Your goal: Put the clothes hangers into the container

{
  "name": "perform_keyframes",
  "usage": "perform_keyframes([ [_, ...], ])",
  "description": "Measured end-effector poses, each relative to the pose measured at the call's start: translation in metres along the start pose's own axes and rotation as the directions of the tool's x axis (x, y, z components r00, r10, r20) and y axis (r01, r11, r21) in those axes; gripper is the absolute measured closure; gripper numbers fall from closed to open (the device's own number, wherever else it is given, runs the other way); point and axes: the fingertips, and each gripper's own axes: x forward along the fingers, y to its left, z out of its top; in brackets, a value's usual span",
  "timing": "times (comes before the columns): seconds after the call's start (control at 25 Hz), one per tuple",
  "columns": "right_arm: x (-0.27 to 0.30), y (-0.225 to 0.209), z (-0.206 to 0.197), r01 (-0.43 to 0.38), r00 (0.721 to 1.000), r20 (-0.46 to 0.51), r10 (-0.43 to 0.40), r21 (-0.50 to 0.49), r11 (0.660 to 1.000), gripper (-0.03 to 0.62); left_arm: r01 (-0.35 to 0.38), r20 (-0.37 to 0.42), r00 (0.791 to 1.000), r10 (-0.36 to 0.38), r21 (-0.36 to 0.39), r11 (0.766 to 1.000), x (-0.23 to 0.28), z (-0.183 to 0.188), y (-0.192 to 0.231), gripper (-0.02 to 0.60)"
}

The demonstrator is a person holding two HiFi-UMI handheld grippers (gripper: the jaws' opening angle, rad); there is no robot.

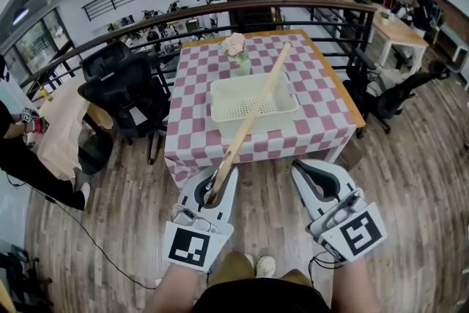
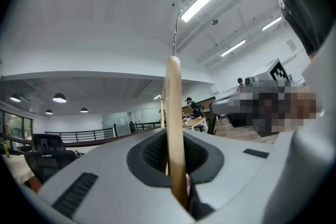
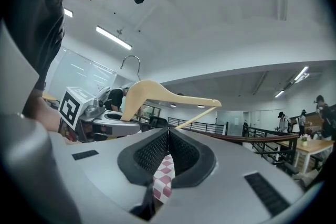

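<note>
A pale wooden clothes hanger (image 1: 253, 110) sticks out of my left gripper (image 1: 218, 176), which is shut on its lower end; seen edge-on, it slants up and away over the table. In the left gripper view the hanger (image 2: 175, 128) rises between the closed pads, its metal hook at the top. My right gripper (image 1: 308, 168) hangs beside it, shut with nothing in it; through its lower gap (image 3: 168, 131) checkered cloth shows. The right gripper view shows the hanger (image 3: 157, 93) from the side. The white perforated basket (image 1: 220, 100) sits on the pink checkered table (image 1: 322, 117), under the hanger's line.
A small vase of flowers (image 1: 236, 48) stands behind the basket. Black office chairs stand left (image 1: 121, 88) and right (image 1: 396, 95) of the table. A curved railing (image 1: 293, 5) runs behind it. A person (image 1: 22, 150) sits at far left, others by a wooden table (image 1: 399, 33).
</note>
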Motion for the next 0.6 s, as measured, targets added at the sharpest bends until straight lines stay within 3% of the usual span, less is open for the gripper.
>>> perform_keyframes([
  [0.24,-0.006,0.003,-0.004,-0.014,1.000,-0.004,0.014,0.016,1.000,0.562,0.007,-0.004,1.000,-0.007,-0.001,1.000,-0.004,0.001,-0.005,0.566],
  [0.4,-0.007,0.004,-0.012,-0.027,1.000,-0.008,0.028,0.033,0.999,0.562,-0.005,-0.020,1.000,0.006,0.047,0.999,-0.005,-0.001,-0.007,0.565],
  [0.6,-0.002,0.004,-0.023,-0.038,0.999,-0.024,0.039,0.043,0.998,0.562,-0.009,-0.038,0.999,0.010,0.021,1.000,-0.005,-0.009,-0.005,0.565],
])
